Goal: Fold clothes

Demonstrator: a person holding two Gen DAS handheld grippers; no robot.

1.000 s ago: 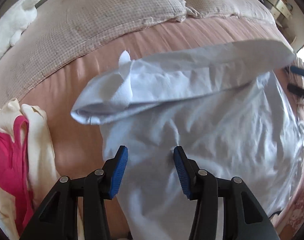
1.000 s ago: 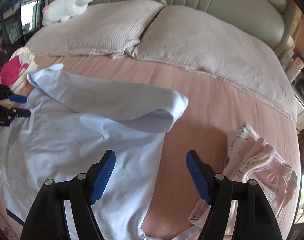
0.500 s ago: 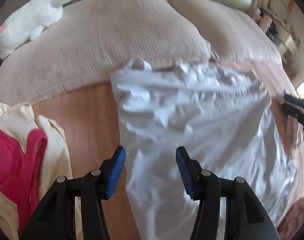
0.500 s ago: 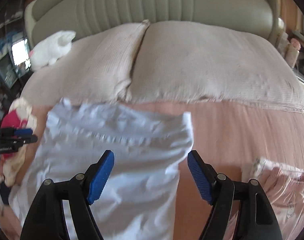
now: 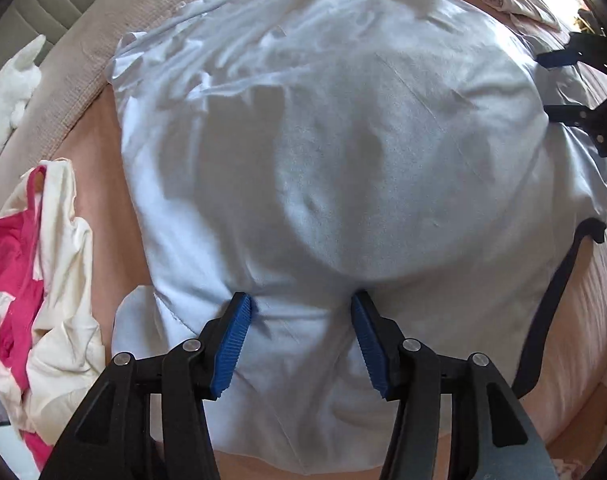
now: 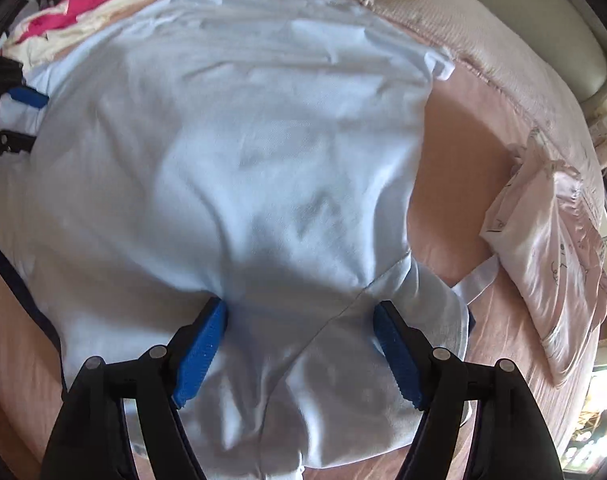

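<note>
A pale blue shirt (image 5: 343, 152) lies spread over the pink bed sheet (image 5: 99, 184), its far edge up by the pillows. My left gripper (image 5: 300, 304) points down at the shirt's near left part, jaws open, fingertips sunk into the cloth, which bulges up just beyond them. Over the shirt's near right part (image 6: 263, 168), by a diagonal seam, my right gripper (image 6: 300, 308) is open wider, its tips also in the fabric. Each gripper shows at the edge of the other's view: the right gripper (image 5: 547, 86), the left gripper (image 6: 23, 120).
A pink and cream clothes pile (image 5: 35, 280) lies left of the shirt. A folded pale pink printed garment (image 6: 551, 248) lies on the right. Beige pillows (image 5: 143, 4), a white plush toy (image 5: 7, 92) and the padded headboard (image 6: 523, 12) are beyond. A dark strip (image 5: 555, 300) curves along the shirt's right side.
Both grippers have come down onto the shirt, tips now in the cloth. The band of cloth folded across the shirt is gone; the shirt lies flatter, reaching the pillows.
</note>
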